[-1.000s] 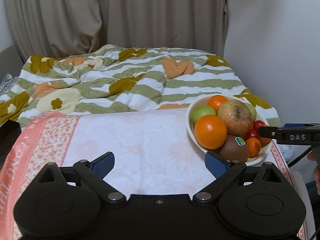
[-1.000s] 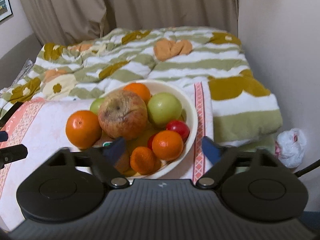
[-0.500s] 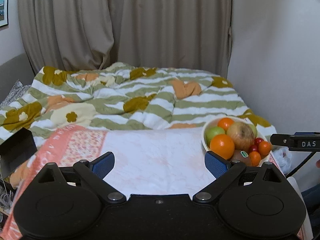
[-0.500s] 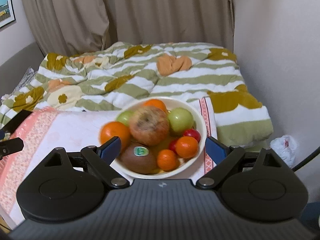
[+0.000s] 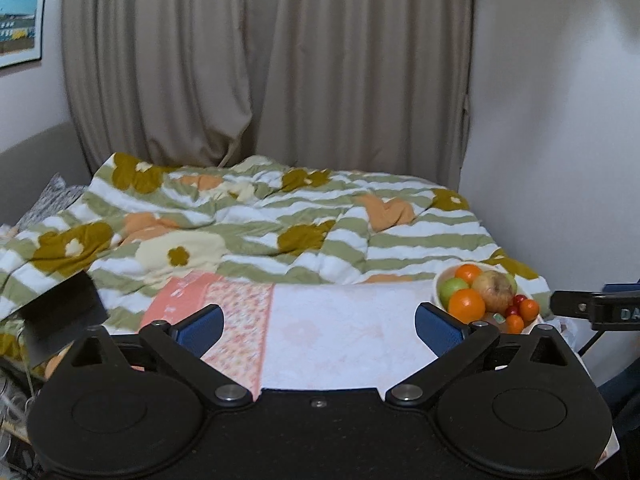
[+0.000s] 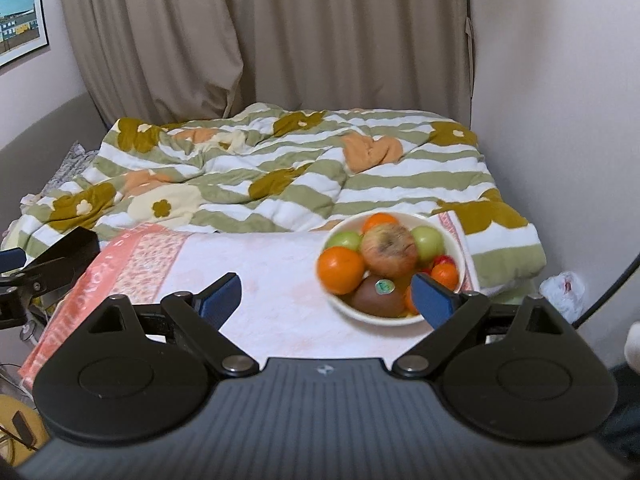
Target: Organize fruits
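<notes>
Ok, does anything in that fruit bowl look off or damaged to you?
Yes. The big apple on top of the pile in the bowl looks wrinkled and brownish around its stem, as if past its best. The oranges and green apples beside it look smooth. Nothing has spilled onto the towel.

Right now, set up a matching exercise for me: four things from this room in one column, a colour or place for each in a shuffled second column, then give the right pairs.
Things:
1. kiwi
2. bowl
3. quilt
4. picture

Colour or place:
A. hangs on the wall left of the curtain
B. brown, with a green sticker
C. white, stands on the pink towel
D. green and white stripes with flowers

Right pairs: 1-B, 2-C, 3-D, 4-A
</notes>
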`<state>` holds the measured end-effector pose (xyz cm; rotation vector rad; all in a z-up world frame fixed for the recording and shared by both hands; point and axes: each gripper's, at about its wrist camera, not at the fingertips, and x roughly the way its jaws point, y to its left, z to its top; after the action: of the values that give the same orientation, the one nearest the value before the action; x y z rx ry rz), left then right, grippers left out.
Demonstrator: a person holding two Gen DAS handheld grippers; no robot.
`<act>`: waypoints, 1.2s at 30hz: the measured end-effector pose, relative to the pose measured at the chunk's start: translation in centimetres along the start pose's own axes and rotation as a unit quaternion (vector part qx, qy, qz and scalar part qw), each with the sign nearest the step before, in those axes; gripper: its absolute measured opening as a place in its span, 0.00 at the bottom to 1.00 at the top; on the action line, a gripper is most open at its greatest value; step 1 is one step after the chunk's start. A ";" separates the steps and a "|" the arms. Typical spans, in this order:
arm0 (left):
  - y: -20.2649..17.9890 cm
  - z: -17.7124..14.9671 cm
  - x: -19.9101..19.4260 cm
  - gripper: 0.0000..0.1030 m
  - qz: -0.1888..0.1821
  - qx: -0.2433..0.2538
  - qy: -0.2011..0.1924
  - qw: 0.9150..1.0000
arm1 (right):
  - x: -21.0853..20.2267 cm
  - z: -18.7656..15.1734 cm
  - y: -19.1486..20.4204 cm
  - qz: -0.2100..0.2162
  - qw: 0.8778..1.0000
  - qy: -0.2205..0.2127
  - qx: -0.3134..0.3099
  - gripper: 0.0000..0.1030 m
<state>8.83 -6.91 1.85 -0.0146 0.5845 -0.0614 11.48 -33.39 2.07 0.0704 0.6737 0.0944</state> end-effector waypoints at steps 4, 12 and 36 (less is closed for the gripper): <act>1.4 -0.7 -1.0 1.00 0.008 -0.006 0.008 1.000 | -1.6 -1.1 1.8 -0.026 1.000 0.000 -0.007 1.00; 2.1 -1.7 -1.8 1.00 0.006 0.004 0.016 1.000 | -2.7 -3.3 2.9 -0.043 0.999 0.024 0.000 1.00; 1.5 -2.4 -2.8 1.00 -0.006 0.022 0.012 1.000 | -3.3 -4.0 3.1 -0.061 0.998 0.031 0.005 1.00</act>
<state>5.22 -5.28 1.31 0.0257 0.6064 -0.0869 6.20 -30.56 1.32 0.0352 0.7391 -0.0236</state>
